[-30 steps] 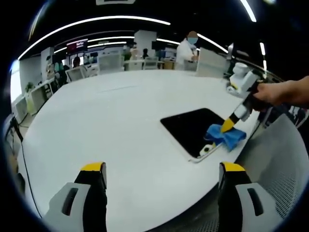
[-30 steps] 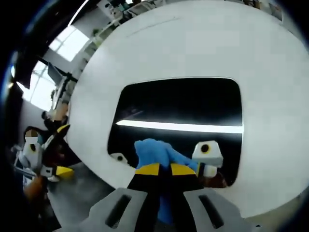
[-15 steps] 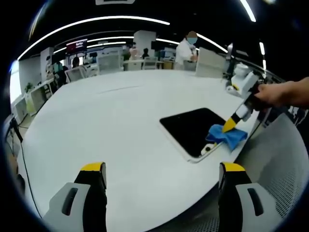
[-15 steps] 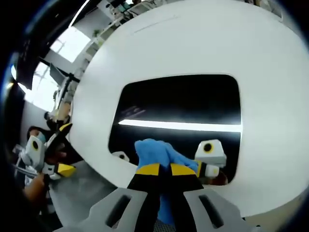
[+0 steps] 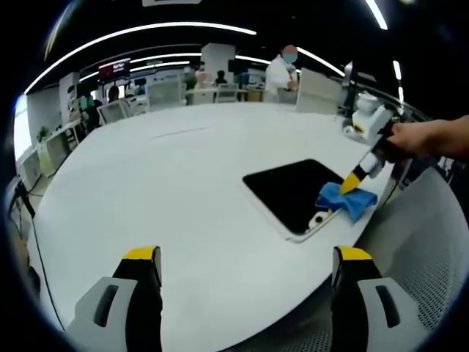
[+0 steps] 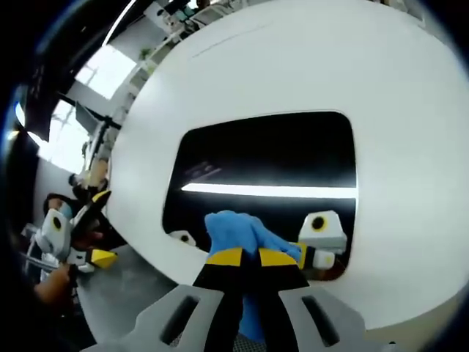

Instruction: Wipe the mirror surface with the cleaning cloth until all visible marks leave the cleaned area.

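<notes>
Cloth pressed on the mirror's near edge, left claw idle

Left claw (image 5: pixel 247 268), jaws spread and holding nothing, hangs back over the white bench (image 5: pixel 161 183), well apart from the mirror (image 5: pixel 292 192); right claw (image 6: pixel 242 257) pinches the blue cloth (image 6: pixel 238 231) against the mirror's near edge, angled down to wipe

A broad white worktop (image 5: pixel 168 191) carries a dark mirror (image 5: pixel 293 192) lying flat near its edge, with a blue cleaning cloth (image 5: pixel 346 199) on the mirror's corner.
</notes>
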A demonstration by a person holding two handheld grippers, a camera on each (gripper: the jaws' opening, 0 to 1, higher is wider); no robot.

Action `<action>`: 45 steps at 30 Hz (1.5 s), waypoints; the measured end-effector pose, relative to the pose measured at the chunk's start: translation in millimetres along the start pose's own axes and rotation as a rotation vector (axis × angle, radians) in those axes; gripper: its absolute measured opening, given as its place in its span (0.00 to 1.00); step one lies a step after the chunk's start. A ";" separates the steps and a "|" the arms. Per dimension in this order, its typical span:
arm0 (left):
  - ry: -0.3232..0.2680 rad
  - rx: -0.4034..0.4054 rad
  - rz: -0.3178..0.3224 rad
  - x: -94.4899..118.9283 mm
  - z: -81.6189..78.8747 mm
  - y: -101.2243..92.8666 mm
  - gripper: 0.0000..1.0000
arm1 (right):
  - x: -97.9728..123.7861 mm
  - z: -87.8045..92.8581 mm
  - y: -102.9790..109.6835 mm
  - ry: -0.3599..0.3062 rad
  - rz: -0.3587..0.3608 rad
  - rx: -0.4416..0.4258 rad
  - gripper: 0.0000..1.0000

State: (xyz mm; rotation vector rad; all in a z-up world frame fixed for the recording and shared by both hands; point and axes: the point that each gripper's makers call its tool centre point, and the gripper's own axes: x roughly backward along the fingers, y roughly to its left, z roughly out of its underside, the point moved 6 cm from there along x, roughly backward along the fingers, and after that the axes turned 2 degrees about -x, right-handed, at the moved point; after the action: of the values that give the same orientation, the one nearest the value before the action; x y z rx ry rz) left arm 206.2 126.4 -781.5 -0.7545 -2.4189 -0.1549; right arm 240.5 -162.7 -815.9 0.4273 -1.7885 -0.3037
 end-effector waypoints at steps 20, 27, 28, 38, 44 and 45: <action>0.005 -0.010 0.015 -1.1 0.6 -1.7 0.96 | 14.3 3.8 -27.6 0.004 0.025 -0.007 0.01; 0.008 -0.021 0.016 -1.0 0.5 -3.0 0.95 | 17.2 4.2 -31.5 0.004 0.034 -0.013 0.01; 0.008 -0.022 0.016 -1.0 0.5 -3.0 0.95 | 16.6 3.7 -31.7 0.006 0.036 -0.016 0.01; 0.006 -0.013 0.019 -1.2 0.5 -3.7 0.95 | 13.4 -13.5 -34.1 -0.015 0.090 0.010 0.01; -0.006 -0.007 0.015 -0.8 -0.3 -3.0 0.95 | 8.4 -30.9 -37.7 -0.025 0.107 0.020 0.01; -0.005 -0.006 0.018 -1.0 -0.3 -3.5 0.94 | 7.8 -33.8 -37.9 -0.026 0.110 0.020 0.01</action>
State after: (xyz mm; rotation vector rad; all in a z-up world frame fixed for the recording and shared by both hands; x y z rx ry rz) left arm 205.1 122.9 -781.6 -0.7798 -2.4164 -0.1534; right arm 276.4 -199.6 -816.5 0.3394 -1.8340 -0.2155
